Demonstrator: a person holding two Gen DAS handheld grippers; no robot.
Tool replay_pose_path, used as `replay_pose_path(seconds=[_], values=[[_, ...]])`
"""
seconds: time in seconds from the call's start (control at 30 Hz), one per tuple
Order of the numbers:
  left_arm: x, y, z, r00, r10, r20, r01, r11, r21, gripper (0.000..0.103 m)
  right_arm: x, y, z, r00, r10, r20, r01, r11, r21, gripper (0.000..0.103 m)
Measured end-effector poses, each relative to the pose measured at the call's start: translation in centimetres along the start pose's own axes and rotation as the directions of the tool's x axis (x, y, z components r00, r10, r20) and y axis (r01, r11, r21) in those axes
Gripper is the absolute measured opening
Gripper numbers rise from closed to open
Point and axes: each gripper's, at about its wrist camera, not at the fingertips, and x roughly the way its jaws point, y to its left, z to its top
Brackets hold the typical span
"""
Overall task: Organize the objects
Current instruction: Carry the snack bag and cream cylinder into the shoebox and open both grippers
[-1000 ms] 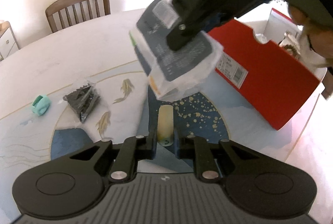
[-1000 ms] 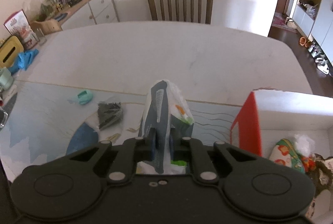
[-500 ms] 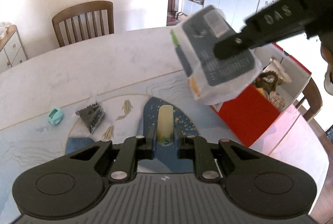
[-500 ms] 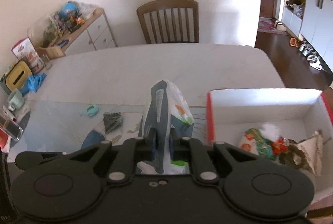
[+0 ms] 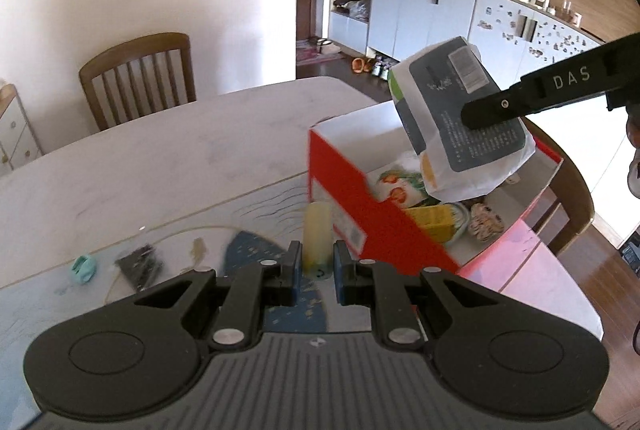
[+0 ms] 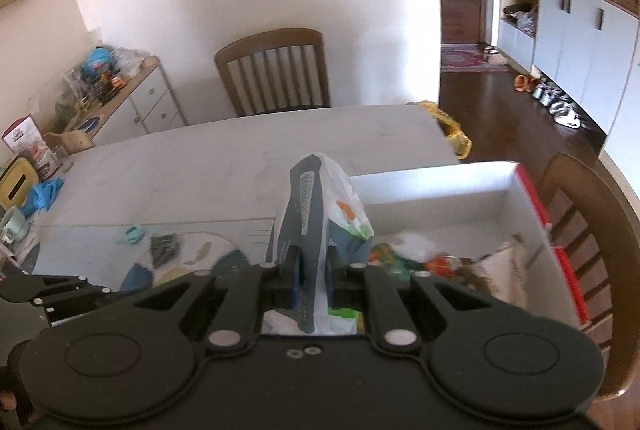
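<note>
My right gripper point(image 6: 312, 266) is shut on a white and dark-blue plastic packet point(image 6: 320, 214), which hangs in the air above the open red box point(image 5: 360, 198). The left wrist view shows the same packet point(image 5: 460, 126) pinched over the box's near end. My left gripper point(image 5: 314, 266) is shut on a pale yellow cylinder point(image 5: 317, 234), held upright above the table beside the box's red side. Inside the box point(image 6: 528, 190) lie several colourful packets and a yellow item point(image 5: 434, 220).
On the patterned mat lie a small black bag point(image 5: 140, 266) and a teal clip point(image 5: 84, 268). A wooden chair point(image 5: 140, 78) stands at the far side of the table, another point(image 6: 588, 230) behind the box. A cup and clutter point(image 6: 16, 222) sit at the table's left edge.
Both grippers rose. The right one carried the packet rightward from over the mat to above the open box. The left still holds the cylinder, now higher.
</note>
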Motion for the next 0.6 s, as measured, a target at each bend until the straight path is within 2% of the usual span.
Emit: replay_pose_path(seconds=[0.23,0.6], values=[[1.3,-3.4,2.0,1.0,-0.017,0.005,0.017,0.999,0.028,0.015,-0.8,-4.4,-0.4,0.999,-0.042,0.008,0.042,0.999,0.026,0.011],[5.1,-9.5,4.9,0.999,-0.043,-0.001,0.042,0.994,0.105,0.015,-0.3,-10.9,-1.6,0.996,-0.08,-0.03,0.081,0.995,0.06,0.011]])
